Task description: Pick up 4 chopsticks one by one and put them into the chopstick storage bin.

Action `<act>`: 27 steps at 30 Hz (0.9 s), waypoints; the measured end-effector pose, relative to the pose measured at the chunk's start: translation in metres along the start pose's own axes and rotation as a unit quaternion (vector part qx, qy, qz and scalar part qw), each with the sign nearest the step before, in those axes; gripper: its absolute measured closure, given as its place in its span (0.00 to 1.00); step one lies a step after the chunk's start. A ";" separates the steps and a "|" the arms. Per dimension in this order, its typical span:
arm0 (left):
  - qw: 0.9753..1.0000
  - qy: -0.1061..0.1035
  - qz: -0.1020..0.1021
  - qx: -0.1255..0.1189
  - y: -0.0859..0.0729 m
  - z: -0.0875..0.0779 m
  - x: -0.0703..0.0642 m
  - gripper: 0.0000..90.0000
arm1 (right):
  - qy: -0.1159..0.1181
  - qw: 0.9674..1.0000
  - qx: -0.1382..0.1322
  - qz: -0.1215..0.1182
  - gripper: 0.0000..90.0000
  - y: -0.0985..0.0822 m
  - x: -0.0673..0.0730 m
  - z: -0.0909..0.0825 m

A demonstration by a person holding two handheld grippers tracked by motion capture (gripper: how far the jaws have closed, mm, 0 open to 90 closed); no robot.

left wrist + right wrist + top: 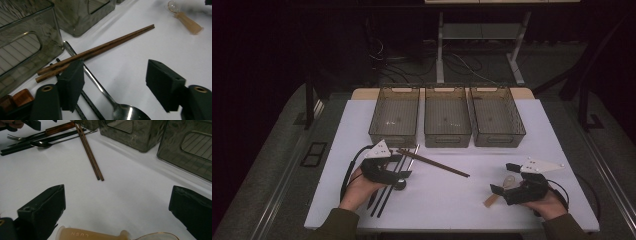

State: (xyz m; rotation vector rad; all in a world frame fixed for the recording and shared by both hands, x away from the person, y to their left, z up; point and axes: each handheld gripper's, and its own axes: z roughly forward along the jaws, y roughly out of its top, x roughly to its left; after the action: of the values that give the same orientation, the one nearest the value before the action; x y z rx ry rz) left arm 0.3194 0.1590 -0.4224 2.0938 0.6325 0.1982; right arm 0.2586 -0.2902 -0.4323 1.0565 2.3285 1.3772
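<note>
- Left gripper [115, 82]: matte black blocky jaws, set apart, nothing pinched. A metal spoon [125, 111] is seen between them: polished, rounded bowl, thin straight handle running up toward the bins.
- Wooden chopsticks [100, 50]: brown pair, slim and straight, laid touching each other, crossed over the spoon handle; blunt ends located just beside the left jaw.
- Black chopsticks [387, 192] and a fork [15, 137] with an amber-brown handle are bundled with the spoon under the left gripper, all lying on the table.
- Right gripper [117, 210]: jaws spread wide, nothing clamped. A small spoon [100, 235] is found lying flat between them: translucent tan handle with embossed lettering, clear glassy bowl. Contact with the pads cannot be told.
- Table [452, 200]: white, smooth, matte surface.
- Three bins [447, 117]: smoked translucent plastic, rectangular, ribbed floors, cut-out handles; lined side by side at the far edge, well apart from the right gripper.
- Nothing is placed between the small spoon and the bins; the wooden chopsticks are angled across the middle.
</note>
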 end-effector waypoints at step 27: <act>0.997 0.051 0.000 0.061 0.025 0.045 0.031 0.99 | 0.000 1.000 0.008 0.001 0.01 -0.001 0.001 0.004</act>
State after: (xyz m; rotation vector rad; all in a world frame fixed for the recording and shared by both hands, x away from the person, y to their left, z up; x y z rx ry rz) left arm 0.3718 0.1308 -0.4303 2.2111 0.7221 0.2739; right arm 0.2595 -0.2875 -0.4348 1.0644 2.3425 1.3616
